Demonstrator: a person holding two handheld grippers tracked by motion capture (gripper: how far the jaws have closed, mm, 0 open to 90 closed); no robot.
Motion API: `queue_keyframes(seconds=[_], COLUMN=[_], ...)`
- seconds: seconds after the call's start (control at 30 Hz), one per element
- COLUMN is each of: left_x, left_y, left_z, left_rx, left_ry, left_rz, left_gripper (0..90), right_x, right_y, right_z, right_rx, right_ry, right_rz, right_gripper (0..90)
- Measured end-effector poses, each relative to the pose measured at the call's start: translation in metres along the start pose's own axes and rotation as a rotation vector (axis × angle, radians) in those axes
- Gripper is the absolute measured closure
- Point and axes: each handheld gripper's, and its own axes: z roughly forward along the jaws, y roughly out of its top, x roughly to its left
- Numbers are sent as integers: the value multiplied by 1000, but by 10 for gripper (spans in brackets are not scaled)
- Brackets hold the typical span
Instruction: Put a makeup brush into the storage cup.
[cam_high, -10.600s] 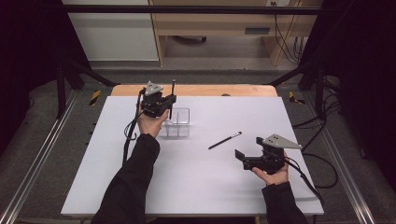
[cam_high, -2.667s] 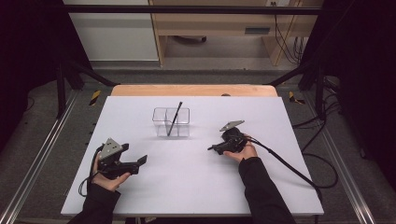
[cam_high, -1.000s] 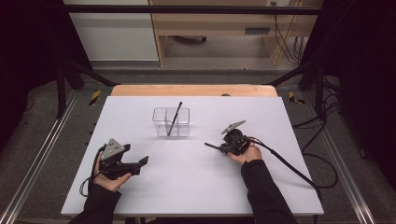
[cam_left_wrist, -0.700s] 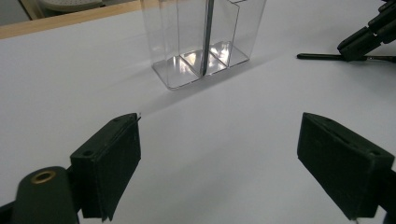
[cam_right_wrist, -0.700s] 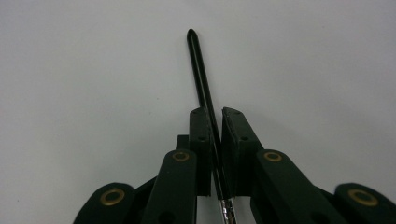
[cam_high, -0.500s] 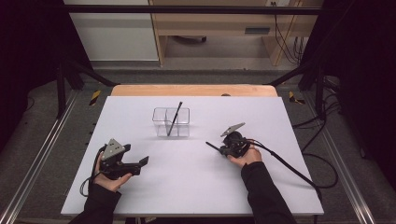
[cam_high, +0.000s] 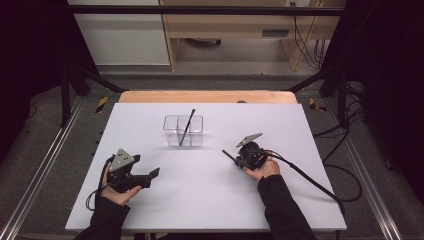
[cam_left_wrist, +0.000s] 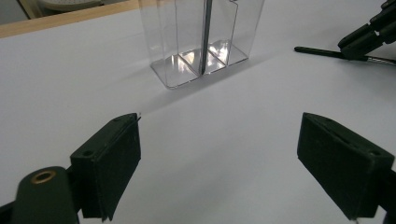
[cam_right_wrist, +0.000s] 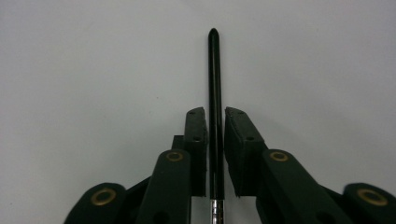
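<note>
So right now my right gripper (cam_high: 236, 157) has its jaws around the second pen (cam_right_wrist: 214, 93), down near the metal end, with the black tip poking straight out past the pads. They've just been easing apart a touch; in the right gripper view there's a thin gap on one side, so I'd call it a loose pinch at best, and I can't tell if the pen rests on the table (cam_high: 210, 200) or hangs just above it. Holding it lengthwise like this makes sense: I can swing the tip up and drop it into the clear holder (cam_high: 183, 131), where the other pen (cam_high: 187, 126) already leans in a middle slot.

My left gripper (cam_high: 150, 175) sits parked with jaws wide apart on nothing, aimed at the holder, probably ready to steady it.

Room-wise I'm fine. Bare table lies between me and the holder, the edges are well off, and the slots beside the leaning pen look free.
</note>
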Motion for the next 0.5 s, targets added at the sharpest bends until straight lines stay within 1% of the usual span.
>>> queue_keyframes(seconds=[0.07,0.13,0.3,0.5], left_x=[0,0,0,0], left_y=[0,0,0,0], left_z=[0,0,0,1], left_rx=[0,-3,0,3], left_ry=[0,-1,-2,-4], left_rz=[0,-2,0,-1], left_gripper=[128,127,128,127], right_x=[-1,-2,-4,-5], right_y=[3,4,10,15], right_z=[-6,-9,-15,-11], right_rx=[-10,-4,63,125], right_ry=[3,6,6,21], right_rz=[-4,-1,-7,6], right_gripper=[741,727,697,692])
